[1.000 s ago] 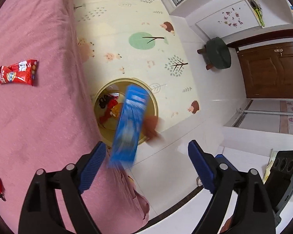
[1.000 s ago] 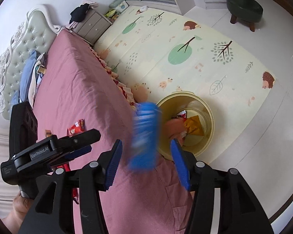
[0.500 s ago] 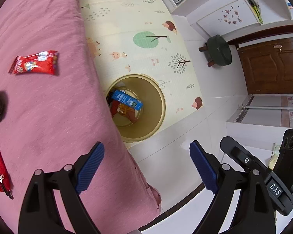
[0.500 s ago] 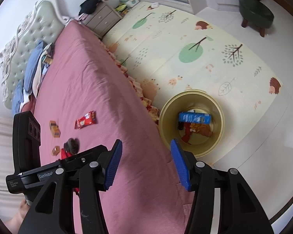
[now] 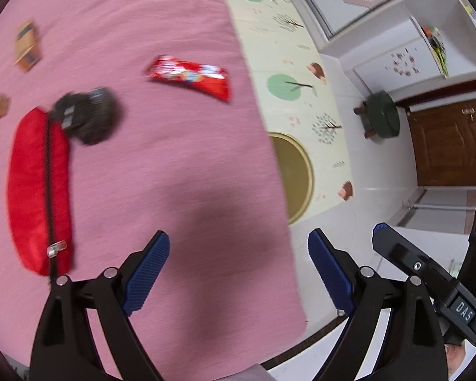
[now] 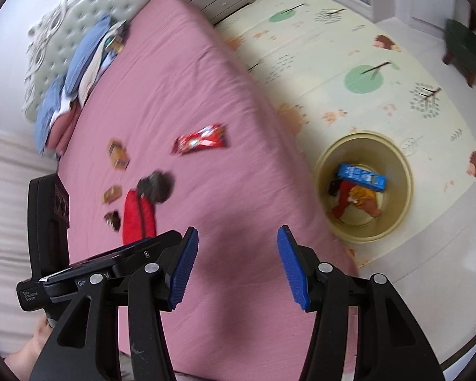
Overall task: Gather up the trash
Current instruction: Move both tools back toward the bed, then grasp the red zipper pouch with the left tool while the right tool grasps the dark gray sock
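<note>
A: L claw (image 5: 238, 273) – status?

B: Released, pads wide apart, nothing btwn them. Hangs over the pink bed (image 5: 174, 165), near the foot-end edge. R claw (image 6: 234, 266) same: spread open, empty, above the bed's lower part.

A: Trash left on the bed?

B: Red snack wrapper (image 5: 190, 76) flat on the cover, approx 11 o'clock from L claw, well apart from it. In R view the red snack wrapper (image 6: 201, 139) sits at 11 o'clock too, near the bed's side edge. Both views motion-blurred, so print unreadable.

A: Other items?

B: Red zip pouch (image 5: 38, 190) at 9–10 o'clock in L view, dark fuzzy lump (image 5: 85, 117) touching its top end. Small cardboard box (image 5: 27, 46) further up at 10 o'clock. Two or three small brown bits at far left edge – too blurred to ID.

A: Bin?

B: Yellow round bin (image 6: 365, 190) on the floor play mat (image 6: 349, 63), just beside the bed, 2 o'clock from R claw. Inside: blue box (image 6: 361, 177) lying on top of red/orange wrappers. L view shows only part of the bin's rim, rest hidden behind bed edge.

A: Room bkgd?

B: Green stool (image 5: 382, 114) by a brown door (image 5: 453, 143); pillows piled at the headboard (image 6: 63, 41), 10 o'clock in R view.
</note>
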A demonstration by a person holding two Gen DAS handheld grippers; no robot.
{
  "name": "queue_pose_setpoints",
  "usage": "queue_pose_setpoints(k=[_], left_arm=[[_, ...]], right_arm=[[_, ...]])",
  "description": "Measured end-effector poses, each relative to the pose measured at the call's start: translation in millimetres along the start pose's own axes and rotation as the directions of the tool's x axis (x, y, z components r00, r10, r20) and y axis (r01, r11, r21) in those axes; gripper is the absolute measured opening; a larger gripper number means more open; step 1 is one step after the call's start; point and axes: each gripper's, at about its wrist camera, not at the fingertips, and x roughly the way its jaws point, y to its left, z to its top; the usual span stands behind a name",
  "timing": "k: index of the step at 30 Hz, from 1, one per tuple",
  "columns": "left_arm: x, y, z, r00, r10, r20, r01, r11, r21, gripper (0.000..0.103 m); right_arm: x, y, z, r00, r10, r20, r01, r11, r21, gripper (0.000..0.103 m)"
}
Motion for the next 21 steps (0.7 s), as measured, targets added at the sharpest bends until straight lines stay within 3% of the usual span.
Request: queue_pose_setpoints(k=[13, 16, 21], left_arm=[[-23, 117, -34, 0.993, 0.116, 0.019, -0.113, 0.987, -0.116, 0.089], [-21, 142, -37, 0.992, 0.127, 0.006, -0.125, 0.979, -0.161, 0.089], [-13, 164, -35, 0.990, 0.142, -0.003, -0.140, 0.973, -0.186, 0.090]], right_arm=[[64, 88, -38, 0.991, 0.028, -0.129, -0.043, 0.992, -0.122, 0.055], [77, 100, -41, 0.989, 0.022, -0.144, -0.042, 0.990, -0.137, 0.063], [97, 117, -40, 0.987, 0.014, -0.160, -0.039, 0.987, -0.158, 0.064]])
